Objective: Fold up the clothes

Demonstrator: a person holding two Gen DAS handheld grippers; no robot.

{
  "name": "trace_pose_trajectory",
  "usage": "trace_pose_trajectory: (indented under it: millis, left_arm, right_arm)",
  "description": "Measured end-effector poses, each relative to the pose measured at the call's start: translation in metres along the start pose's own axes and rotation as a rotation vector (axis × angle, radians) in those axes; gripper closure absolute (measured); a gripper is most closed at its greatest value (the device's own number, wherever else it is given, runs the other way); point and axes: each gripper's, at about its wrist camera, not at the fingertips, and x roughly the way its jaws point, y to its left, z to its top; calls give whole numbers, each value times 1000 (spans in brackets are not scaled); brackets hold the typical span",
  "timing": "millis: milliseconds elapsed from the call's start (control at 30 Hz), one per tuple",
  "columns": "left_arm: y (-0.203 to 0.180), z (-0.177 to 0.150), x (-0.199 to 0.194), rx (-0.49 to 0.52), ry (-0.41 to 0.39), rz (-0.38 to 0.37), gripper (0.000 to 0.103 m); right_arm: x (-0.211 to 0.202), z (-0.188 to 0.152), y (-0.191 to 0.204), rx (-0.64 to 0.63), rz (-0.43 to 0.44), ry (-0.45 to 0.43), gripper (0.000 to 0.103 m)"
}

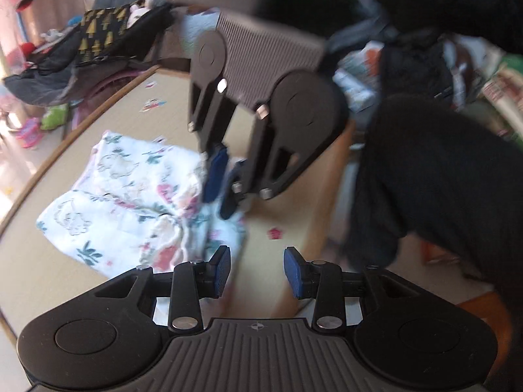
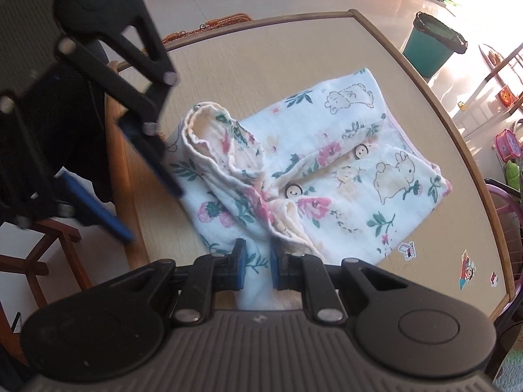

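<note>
One white garment (image 2: 327,170), floral and bunny print, two wooden buttons, half folded, sleeve bunched, on beige table (image 2: 228,65). Right gripper (image 2: 256,266) pinching near edge of cloth. Left gripper (image 1: 256,272) parted, holding nothing, beside garment.

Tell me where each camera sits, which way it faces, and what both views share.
Left wrist: on the left gripper, looking steeply down at the table; open, nothing between its pads; a dark sleeve shows.
Right wrist: on the right gripper, looking steeply down; its pads pinch the floral garment.
Shared: garment, table, and each other's gripper.
</note>
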Motion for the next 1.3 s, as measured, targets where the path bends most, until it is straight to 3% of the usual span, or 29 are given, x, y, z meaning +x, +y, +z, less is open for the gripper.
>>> trace_pose_trajectory:
  millis: [133, 233, 467, 600, 767, 933, 1133, 1300]
  left_arm:
    - [8, 2, 20, -40, 15, 104, 63]
    - [13, 3, 24, -54, 9, 131, 63]
    - [18, 4, 31, -35, 0, 124, 63]
    - [21, 6, 30, -32, -1, 123, 63]
    - [21, 0, 26, -23, -5, 139, 63]
    - [21, -7, 21, -16, 17, 155, 62]
    - [20, -13, 26, -21, 31, 127, 45]
    - [18, -16, 27, 7, 48, 118, 43]
  right_arm:
    - [-4, -1, 2, -9, 0, -6, 88]
    - [-10, -1, 2, -14, 3, -14, 88]
    - [-17, 5, -2, -16, -3, -48, 88]
    - [0, 0, -13, 37, -37, -21, 88]
    - [4, -10, -21, 113, -13, -48, 88]
    - [4, -9, -19, 101, -19, -39, 88]
    - [4, -11, -13, 67, -40, -39, 88]
    - [-3, -16, -9, 41, -63, -59, 87]
